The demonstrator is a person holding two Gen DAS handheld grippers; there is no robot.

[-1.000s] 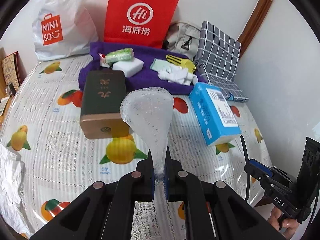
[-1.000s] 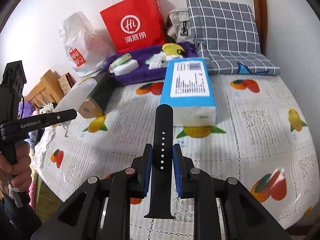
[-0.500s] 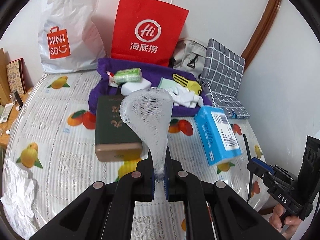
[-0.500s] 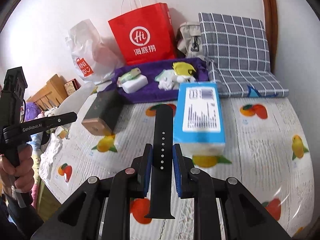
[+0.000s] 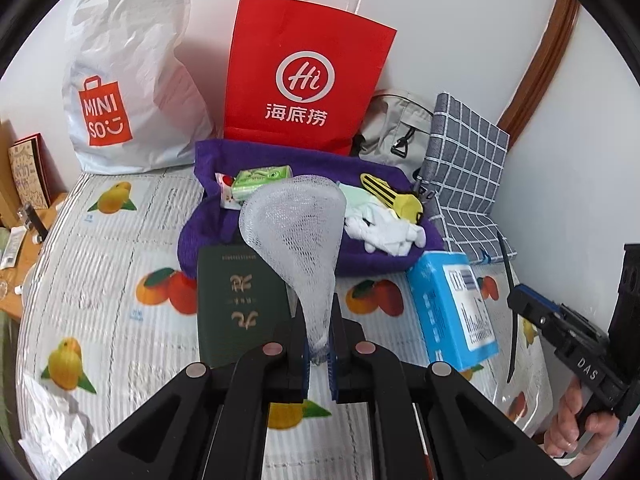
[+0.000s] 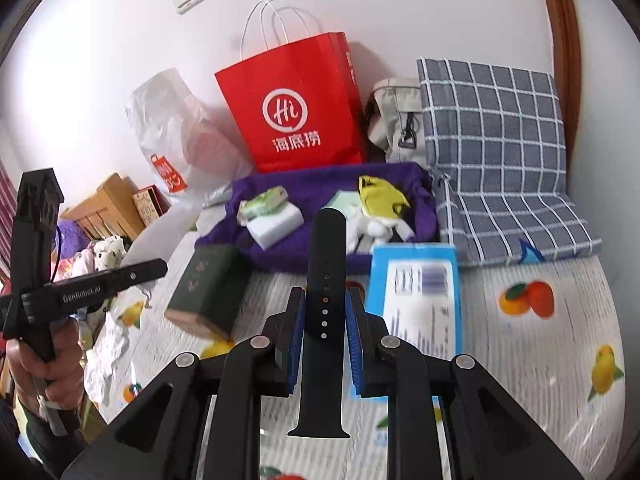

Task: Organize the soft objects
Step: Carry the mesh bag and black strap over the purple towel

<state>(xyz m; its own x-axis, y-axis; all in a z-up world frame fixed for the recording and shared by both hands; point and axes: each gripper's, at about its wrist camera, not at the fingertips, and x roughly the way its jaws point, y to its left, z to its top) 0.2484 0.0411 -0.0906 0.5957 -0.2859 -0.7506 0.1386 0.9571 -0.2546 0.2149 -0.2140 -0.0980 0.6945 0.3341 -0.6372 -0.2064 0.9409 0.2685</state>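
Foam netting stands pinched in the left gripper, fanning upward above the surface, the gripper tilted down toward its far edge. Beside it, the right gripper is clamped on a black watch strap, angled down likewise. A purple cloth of soft items lies at the far edge, by a red paper bag.

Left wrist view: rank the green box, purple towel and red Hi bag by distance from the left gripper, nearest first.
From the left gripper, which grips white mesh netting:
1. Green box, just ahead, slightly left, on the table.
2. Purple towel, behind the box, mid-table.
3. Red Hi bag, farthest, standing at the wall.
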